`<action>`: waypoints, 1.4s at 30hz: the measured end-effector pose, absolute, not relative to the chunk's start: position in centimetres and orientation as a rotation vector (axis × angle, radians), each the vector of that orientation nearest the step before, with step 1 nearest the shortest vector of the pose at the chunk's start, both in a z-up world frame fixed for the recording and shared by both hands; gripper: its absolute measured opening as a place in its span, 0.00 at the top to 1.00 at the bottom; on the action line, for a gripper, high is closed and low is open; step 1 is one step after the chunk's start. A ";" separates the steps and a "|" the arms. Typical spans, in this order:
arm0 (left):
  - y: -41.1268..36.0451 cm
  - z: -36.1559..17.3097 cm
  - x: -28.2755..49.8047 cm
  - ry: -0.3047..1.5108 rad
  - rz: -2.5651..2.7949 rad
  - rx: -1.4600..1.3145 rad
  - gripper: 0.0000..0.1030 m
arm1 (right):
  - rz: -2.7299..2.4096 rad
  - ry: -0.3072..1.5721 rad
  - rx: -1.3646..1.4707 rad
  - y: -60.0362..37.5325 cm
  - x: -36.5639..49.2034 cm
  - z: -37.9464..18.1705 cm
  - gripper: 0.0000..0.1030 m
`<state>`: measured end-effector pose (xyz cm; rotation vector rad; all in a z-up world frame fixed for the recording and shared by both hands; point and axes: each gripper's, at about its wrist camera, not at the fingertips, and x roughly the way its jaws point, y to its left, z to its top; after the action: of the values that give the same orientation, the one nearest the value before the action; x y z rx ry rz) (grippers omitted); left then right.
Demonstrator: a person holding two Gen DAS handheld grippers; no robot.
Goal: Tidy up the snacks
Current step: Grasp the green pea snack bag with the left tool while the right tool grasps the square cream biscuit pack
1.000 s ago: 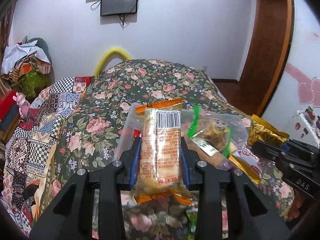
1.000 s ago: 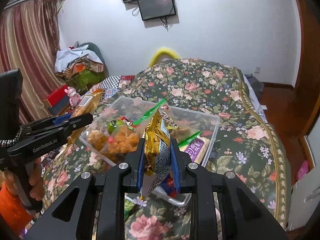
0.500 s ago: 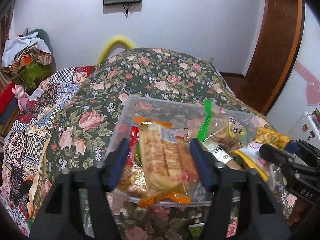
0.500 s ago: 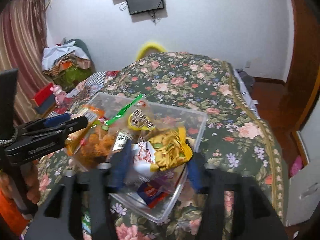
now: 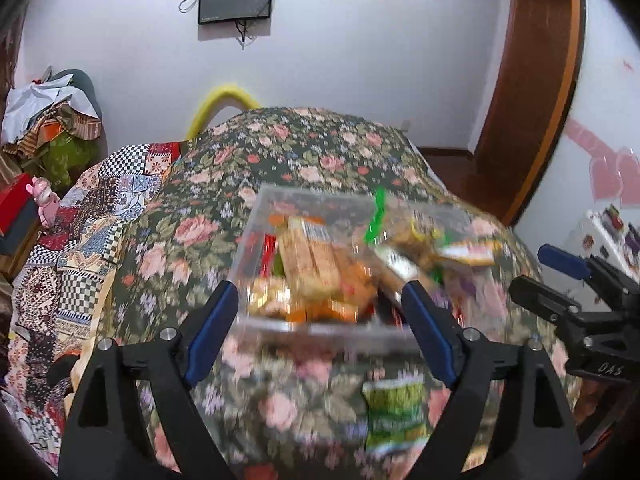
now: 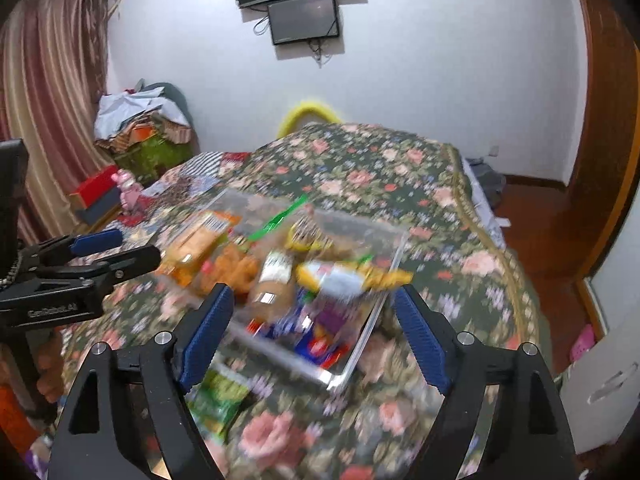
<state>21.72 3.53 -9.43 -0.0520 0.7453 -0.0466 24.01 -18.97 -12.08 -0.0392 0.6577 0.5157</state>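
both pairs of blue-padded fingers stand spread wide with nothing between them. the left gripper [image 5: 320, 328] hovers just short of the near wall of the clear plastic bin [image 5: 320, 326], its fingers [image 5: 212, 328] framing the near corners of that wall in its own view. the right gripper [image 6: 310, 332] hangs near the bin [image 6: 356, 360] too, over the corner closest to it, and is also seen from the left wrist view as a black clamp [image 5: 560, 280] to the right of the bin. in the right wrist view the left gripper [image 6: 108, 252] shows to the left of the bin.

the bin sits on the floral bedspread [image 5: 320, 152] and holds the snacks in a loose heap, blurred in both views. an orange-tan wafer packet [image 5: 316, 264] with a barcode end lies in the bin's left half, and a clear bag with a green zip strip [image 5: 376, 216] lies toward the bin's far side. a yellow-and-white packet [image 6: 352, 274] lies across the top of the heap toward the bin's right wall, above blue and red wrappers [image 6: 320, 344] in the near right corner.

a green snack packet [image 5: 394, 412] lies on the bedspread outside the bin, just in front of its near wall; the right wrist view shows it [image 6: 218, 400] below the bin's near left side.

a patchwork quilt [image 5: 80, 240] covers the bed to the left of the bin, and two dark wall screens [image 6: 300, 0] hang beyond the bin.
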 end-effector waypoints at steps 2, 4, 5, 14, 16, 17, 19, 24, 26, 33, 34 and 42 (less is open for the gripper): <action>3.3 -9.8 20.4 0.763 -0.058 -0.040 0.18 | 0.517 0.674 -0.042 -19.2 22.8 -12.6 0.18; 3.2 -10.3 19.1 0.780 -0.068 -0.032 0.17 | 0.523 0.712 -0.042 -19.4 21.7 -13.5 0.17; 3.1 -10.6 18.3 0.791 -0.070 -0.029 0.17 | 0.531 0.737 -0.034 -19.5 21.1 -14.1 0.17; 3.8 -13.4 12.8 0.866 -0.072 -0.052 0.17 | 0.574 0.899 -0.074 -17.2 16.7 -18.6 0.09; 4.1 -13.9 11.8 0.881 -0.066 -0.051 0.17 | 0.577 0.907 -0.106 -16.1 16.0 -19.1 0.09; 4.2 -14.1 11.4 0.887 -0.063 -0.051 0.17 | 0.582 0.917 -0.116 -15.6 15.8 -19.4 0.07; 4.6 -14.6 10.5 0.899 -0.058 -0.050 0.17 | 0.598 0.936 -0.140 -14.3 15.4 -20.0 0.06; 5.0 -15.3 9.6 0.923 -0.054 -0.049 0.17 | 0.578 0.964 -0.222 -12.1 14.9 -21.7 0.06; 4.8 -15.6 9.7 0.934 -0.059 -0.045 0.17 | 0.572 0.968 -0.215 -12.3 14.7 -22.1 0.06; 3.1 -16.7 11.0 0.959 -0.091 -0.041 0.17 | 0.592 0.949 -0.149 -15.6 14.4 -21.9 0.12; 2.7 -16.9 11.3 0.964 -0.097 -0.042 0.17 | 0.588 0.942 -0.144 -16.1 14.4 -21.8 0.12; -1.0 -19.0 15.2 1.027 -0.158 -0.053 0.17 | 0.506 0.895 -0.061 -20.8 15.9 -20.1 0.13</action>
<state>15.19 -1.05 -18.98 -0.0534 1.0268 -0.1576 15.91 -20.83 -20.09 -0.0606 0.8947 0.5056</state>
